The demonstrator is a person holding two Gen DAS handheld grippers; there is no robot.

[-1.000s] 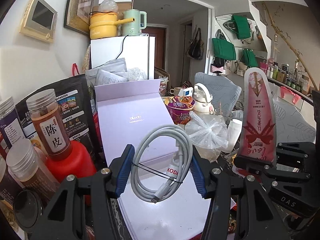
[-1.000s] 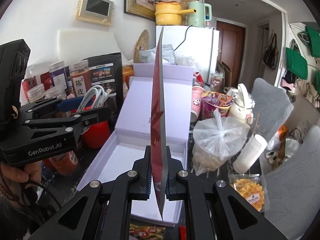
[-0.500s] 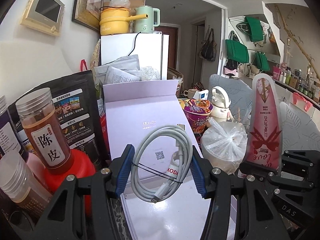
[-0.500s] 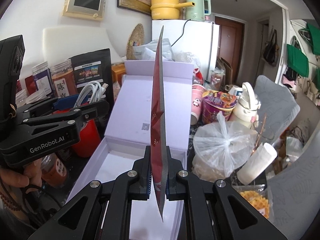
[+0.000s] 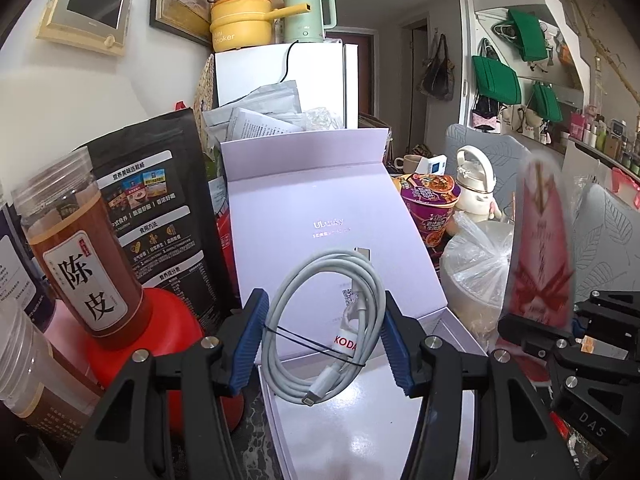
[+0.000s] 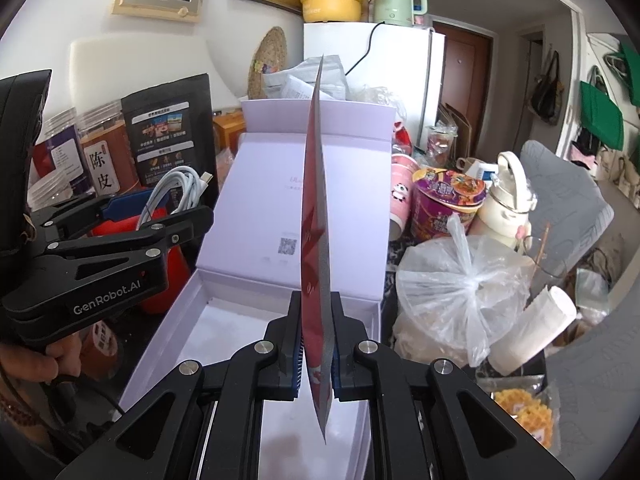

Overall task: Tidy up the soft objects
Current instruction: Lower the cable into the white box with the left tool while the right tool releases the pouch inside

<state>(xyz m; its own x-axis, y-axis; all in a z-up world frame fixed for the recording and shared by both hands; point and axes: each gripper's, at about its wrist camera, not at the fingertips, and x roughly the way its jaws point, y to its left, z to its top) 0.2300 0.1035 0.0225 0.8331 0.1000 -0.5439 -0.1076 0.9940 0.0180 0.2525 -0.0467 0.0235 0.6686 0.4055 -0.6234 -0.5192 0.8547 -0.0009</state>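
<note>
My left gripper is shut on a coiled white cable bound with a black tie, held above the near end of an open white box. The cable also shows in the right wrist view. My right gripper is shut on a flat red and pink packet, held upright and edge-on over the box. The packet shows blurred at the right of the left wrist view. The box lid stands open at the far side.
Left of the box stand a jar with a Chinese label, a red container and a black pouch. Right of it are a tied plastic bag, a purple noodle cup, a white kettle and a paper roll.
Both grippers have moved down and forward toward the open box with their loads; the box interior looms larger. The packet is moving and blurred in the left wrist view.
</note>
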